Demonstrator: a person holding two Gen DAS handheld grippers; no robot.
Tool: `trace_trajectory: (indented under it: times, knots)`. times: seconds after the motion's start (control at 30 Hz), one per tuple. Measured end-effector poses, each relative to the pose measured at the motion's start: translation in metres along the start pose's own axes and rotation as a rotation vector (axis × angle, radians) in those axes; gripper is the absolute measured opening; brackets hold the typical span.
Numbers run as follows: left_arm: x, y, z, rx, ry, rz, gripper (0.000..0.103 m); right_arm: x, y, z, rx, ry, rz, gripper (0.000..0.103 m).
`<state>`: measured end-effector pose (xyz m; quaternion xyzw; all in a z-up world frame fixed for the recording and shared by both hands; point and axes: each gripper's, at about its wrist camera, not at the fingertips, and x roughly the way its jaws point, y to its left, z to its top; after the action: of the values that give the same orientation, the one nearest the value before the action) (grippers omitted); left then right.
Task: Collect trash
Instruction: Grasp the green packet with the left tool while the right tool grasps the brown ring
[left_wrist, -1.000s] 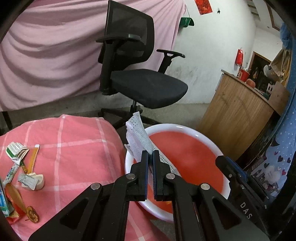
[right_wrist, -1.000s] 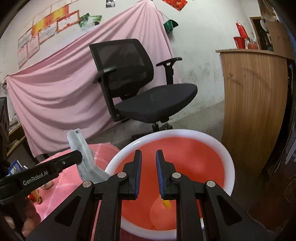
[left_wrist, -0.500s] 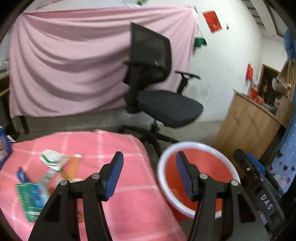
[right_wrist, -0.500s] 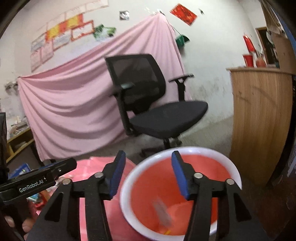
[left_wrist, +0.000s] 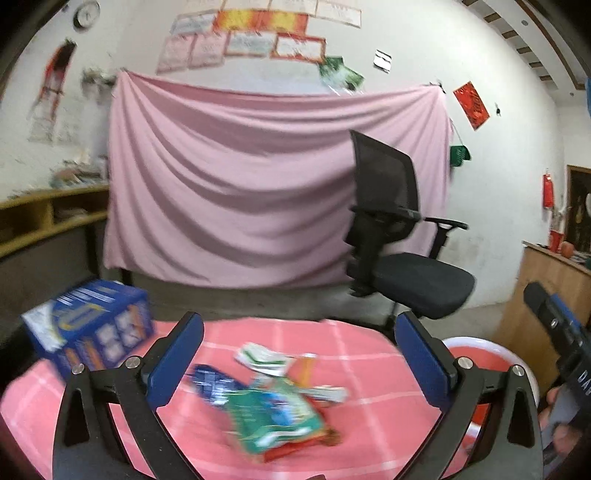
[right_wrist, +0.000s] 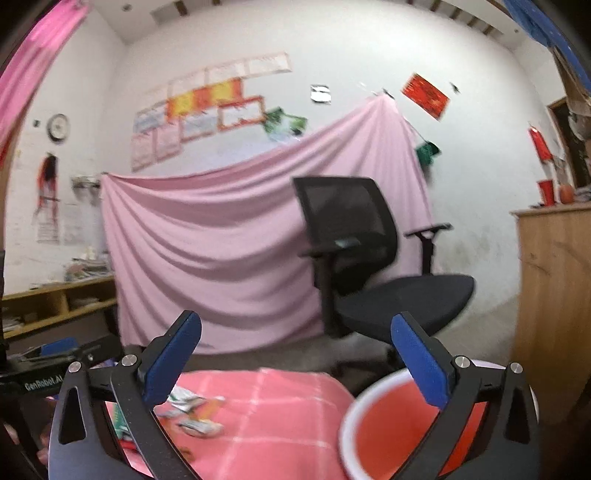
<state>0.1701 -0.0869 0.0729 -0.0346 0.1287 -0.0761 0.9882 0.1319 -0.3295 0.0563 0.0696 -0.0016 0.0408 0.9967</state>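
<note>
We hold both grippers, left (left_wrist: 299, 363) & right (right_wrist: 295, 363), w/ jaws spread wide, gripping nothing. Wrappers (left_wrist: 275, 402) lie on the pink cloth (left_wrist: 354, 354) between the left fingers, likely next pick. Red bin (right_wrist: 388, 424) waits beside the table edge for drops.

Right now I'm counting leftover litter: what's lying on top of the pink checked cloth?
On the pink checked cloth: a green snack wrapper, a blue packet, a white-green wrapper, an orange sachet, and a blue box. Anything beneath the wrappers is hidden.

Wrappers (left_wrist: 273, 402) on table (left_wrist: 362, 435), basin (right_wrist: 391, 428) right
</note>
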Motion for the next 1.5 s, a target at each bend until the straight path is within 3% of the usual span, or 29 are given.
trace_trajectory:
  times: [0.27,0.43,0.73,0.83,1.1,1.3,1.5]
  knots:
    - [-0.024,0.043,-0.022,0.01,-0.049,0.11,0.101,0.002,0.042,-0.007,-0.075,-0.008,0.098,0.103]
    - [-0.02,0.065,-0.033,-0.004,0.0,0.13,0.101,0.013,0.055,-0.018,-0.115,0.043,0.115,0.103]
    - [0.009,0.077,-0.051,-0.048,0.221,0.072,0.101,0.049,0.061,-0.044,-0.161,0.324,0.097,0.103]
    - [0.018,0.072,-0.056,-0.059,0.276,0.046,0.098,0.058,0.056,-0.052,-0.155,0.418,0.104,0.091]
    - [0.045,0.069,-0.064,-0.138,0.46,-0.069,0.044,0.07,0.048,-0.072,-0.124,0.627,0.186,0.06]
    - [0.056,0.078,-0.065,-0.254,0.539,-0.144,0.023,0.082,0.054,-0.086,-0.11,0.756,0.31,0.051]
    - [0.057,0.08,-0.059,-0.268,0.559,-0.187,0.006,0.093,0.07,-0.102,-0.156,0.872,0.391,0.039]
